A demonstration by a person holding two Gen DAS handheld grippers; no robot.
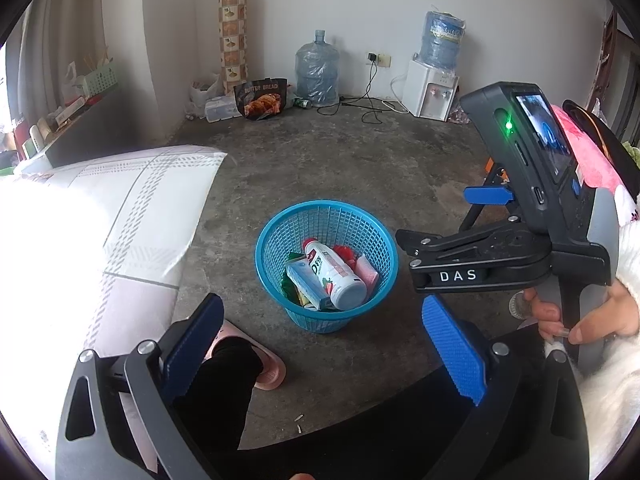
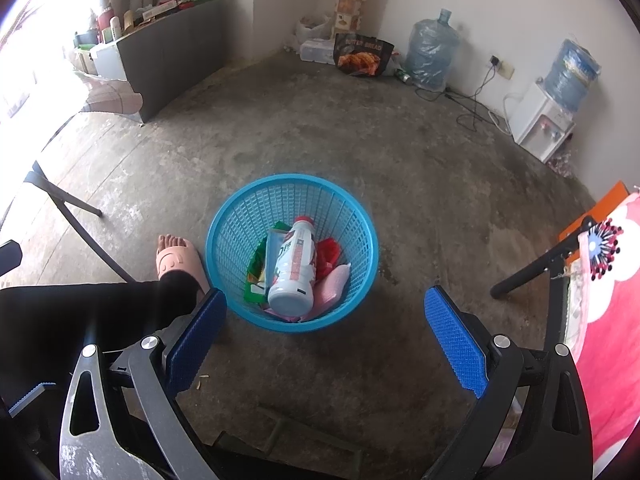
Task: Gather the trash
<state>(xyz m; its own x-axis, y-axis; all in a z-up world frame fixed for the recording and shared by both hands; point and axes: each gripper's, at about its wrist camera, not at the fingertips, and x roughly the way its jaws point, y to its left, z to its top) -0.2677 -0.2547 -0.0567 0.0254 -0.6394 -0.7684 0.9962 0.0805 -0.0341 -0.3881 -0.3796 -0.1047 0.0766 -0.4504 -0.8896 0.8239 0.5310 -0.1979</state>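
A blue mesh basket [image 1: 268,240] [image 2: 224,216] stands on the concrete floor. Inside lie a white bottle [image 1: 336,272] [image 2: 294,268], a light blue carton [image 1: 306,280], green wrappers [image 2: 253,276], a red wrapper [image 2: 327,252] and a pink packet [image 2: 334,284]. My left gripper [image 1: 324,344] hovers open above the basket's near side, nothing between its blue pads. My right gripper [image 2: 326,336] is open too, held over the basket's near rim and empty. In the left wrist view the right gripper's body [image 1: 516,208] shows at right, held by a hand [image 1: 580,316].
A person's foot in a pink slipper [image 2: 176,258] rests left of the basket. A white cloth-covered table [image 1: 92,240] is at left; folding legs [image 2: 68,204] nearby. Water jugs [image 1: 318,68], a dispenser [image 1: 430,88], cables and bags line the far wall. A red cloth [image 2: 612,320] hangs at right.
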